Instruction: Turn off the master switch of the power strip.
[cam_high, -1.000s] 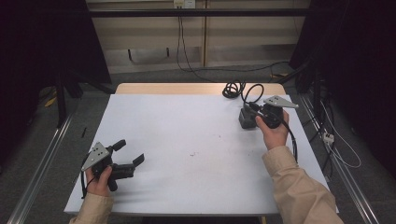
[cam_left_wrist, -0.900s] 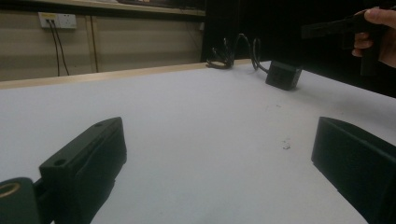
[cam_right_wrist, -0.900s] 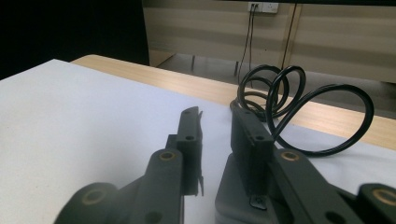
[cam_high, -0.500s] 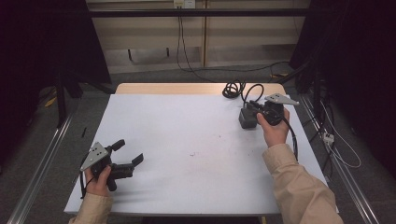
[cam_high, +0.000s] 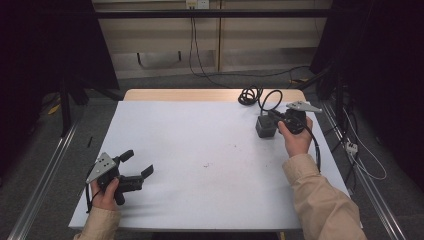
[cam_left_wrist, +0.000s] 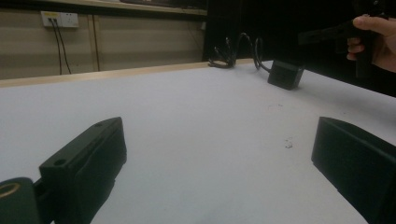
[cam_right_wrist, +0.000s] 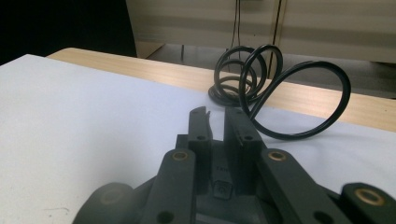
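My right gripper (cam_high: 274, 119) at far right corner of white table (cam_high: 200, 150), jaws just closing, nearly together over small black box-shaped power adapter (cam_high: 265, 127), grip unconfirmed; coiled black cable (cam_right_wrist: 280, 88) trails beyond. Left gripper (cam_high: 136, 167) waits near left edge, jaws apart, empty.

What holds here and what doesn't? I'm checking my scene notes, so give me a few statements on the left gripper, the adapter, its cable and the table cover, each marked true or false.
1. The left gripper has its jaws wide apart with nothing between them. True.
2. The black adapter lies at the table's near left corner. False: it lies at the far right.
3. The cable is coiled in loops near the far edge. True.
4. The table cover is red. False: it is white.
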